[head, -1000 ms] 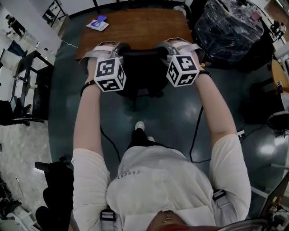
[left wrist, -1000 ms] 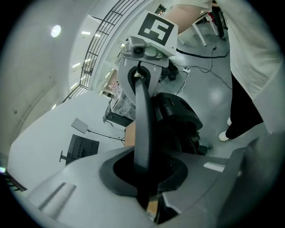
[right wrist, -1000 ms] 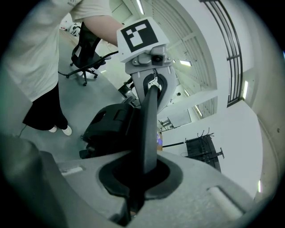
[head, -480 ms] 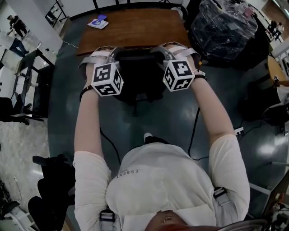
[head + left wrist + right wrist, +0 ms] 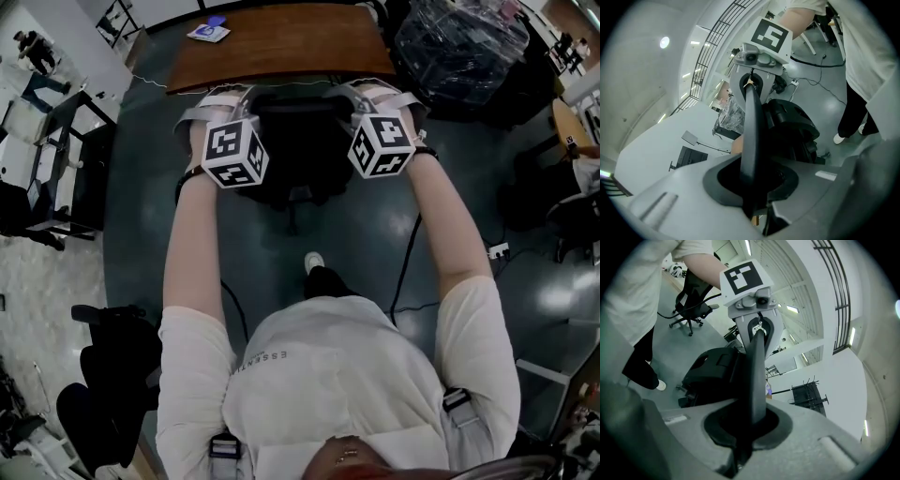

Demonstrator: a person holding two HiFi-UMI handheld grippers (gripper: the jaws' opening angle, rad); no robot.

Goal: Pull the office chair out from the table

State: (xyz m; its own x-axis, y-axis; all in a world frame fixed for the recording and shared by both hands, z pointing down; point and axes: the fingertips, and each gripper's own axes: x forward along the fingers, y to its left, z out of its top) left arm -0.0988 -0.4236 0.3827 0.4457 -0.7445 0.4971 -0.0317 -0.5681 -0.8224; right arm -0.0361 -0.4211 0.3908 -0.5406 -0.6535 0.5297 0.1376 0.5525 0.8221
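The black office chair [image 5: 295,155] stands just in front of the brown wooden table [image 5: 281,42]. My left gripper [image 5: 217,101] and right gripper [image 5: 375,94] hold the two ends of the backrest's top edge. In the left gripper view the thin black backrest edge [image 5: 751,131] runs between the left gripper's [image 5: 752,187] jaws, which are opening slightly while still round it. The right gripper [image 5: 752,84] shows at the edge's far end. In the right gripper view the right gripper [image 5: 750,427] is shut on the same edge [image 5: 757,376], with the seat [image 5: 715,369] below.
A blue and white item [image 5: 208,32] lies on the table's far left corner. A plastic-wrapped load [image 5: 459,47] stands at the right of the table. Cables [image 5: 408,262] and a power strip [image 5: 497,251] lie on the floor. Another black chair [image 5: 103,375] stands at the lower left.
Both grippers and the chair have come back from the table towards the person. The person's foot has stepped back and the chair's back now stands off the table edge.
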